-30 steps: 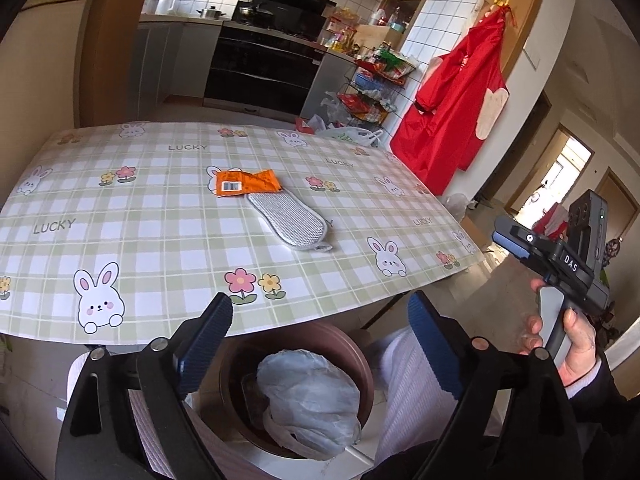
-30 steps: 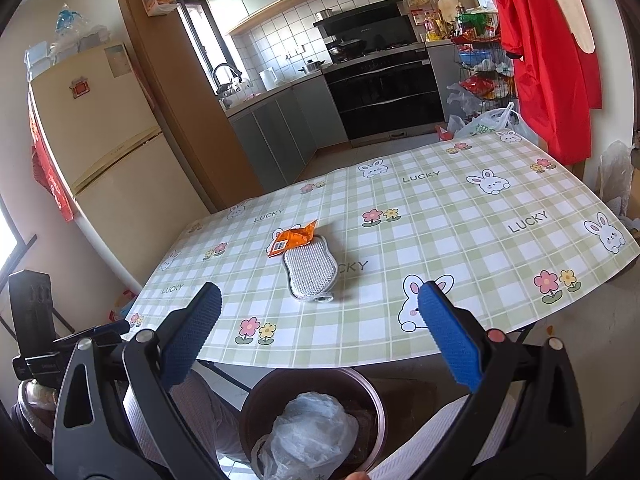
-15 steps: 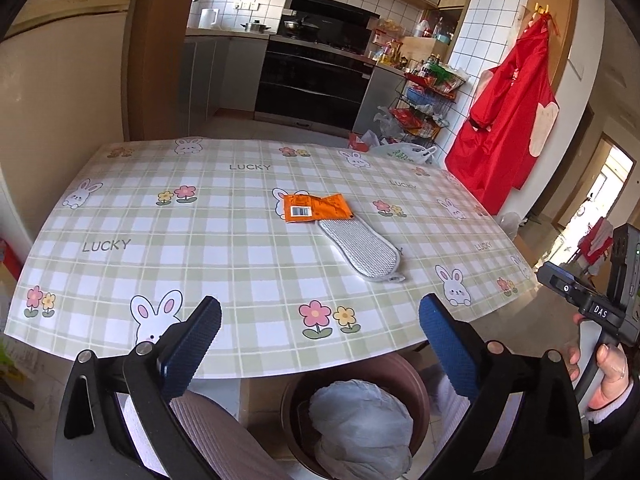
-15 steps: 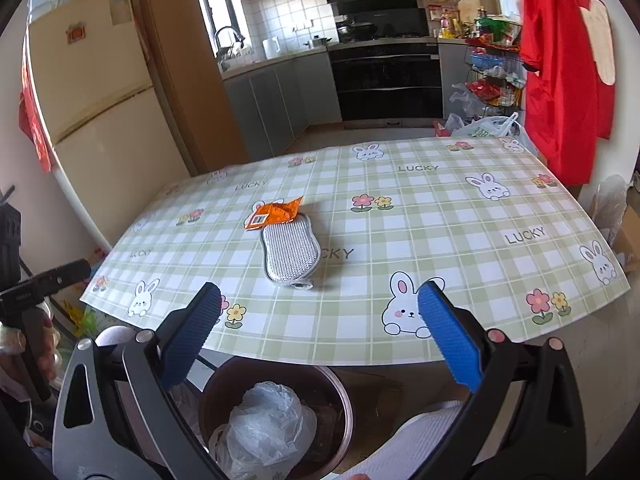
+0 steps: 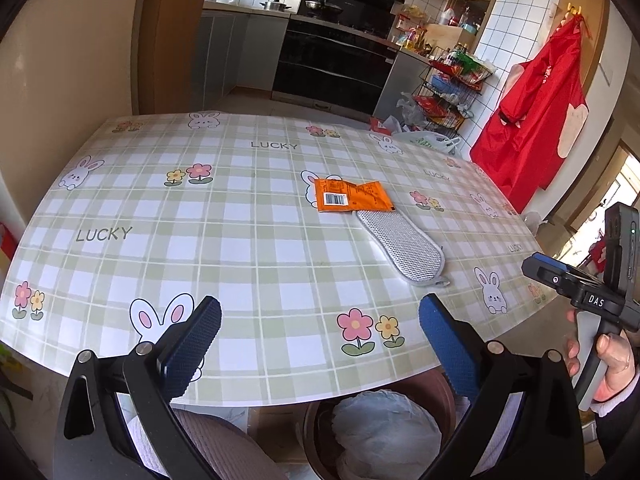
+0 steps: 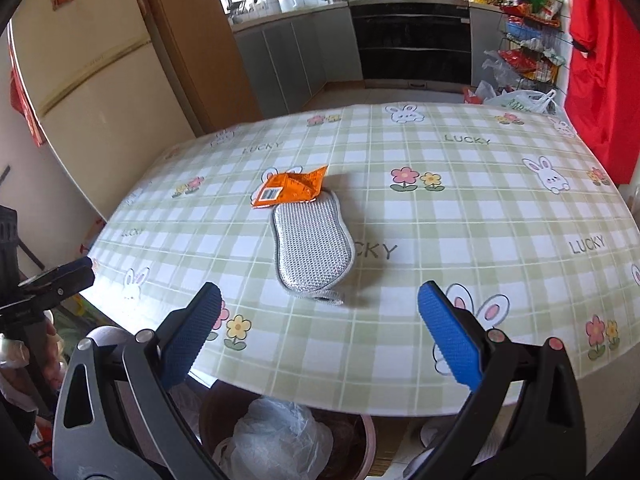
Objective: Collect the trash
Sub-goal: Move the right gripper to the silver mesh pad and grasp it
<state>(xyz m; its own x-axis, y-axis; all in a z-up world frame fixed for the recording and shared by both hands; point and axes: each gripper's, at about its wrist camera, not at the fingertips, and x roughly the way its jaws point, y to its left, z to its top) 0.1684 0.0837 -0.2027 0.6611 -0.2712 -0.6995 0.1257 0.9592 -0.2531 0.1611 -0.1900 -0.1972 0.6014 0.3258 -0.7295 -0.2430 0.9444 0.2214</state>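
Orange wrapper [image 5: 352,196], barcode up, flat near middle of checked tablecloth [image 5: 120,216], one edge touching grey mesh pad [image 5: 400,244]. Brown bin [image 6: 360,436] with crumpled plastic bag [image 6: 276,440] under near table edge. Left gripper [image 5: 320,344] and right gripper [image 6: 320,336] above near edge, fingers wide apart, empty.

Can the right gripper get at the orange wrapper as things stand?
Probably yes: right gripper is open and empty, and the orange wrapper lies exposed, though the silver scrubbing pad sits between and touches it.
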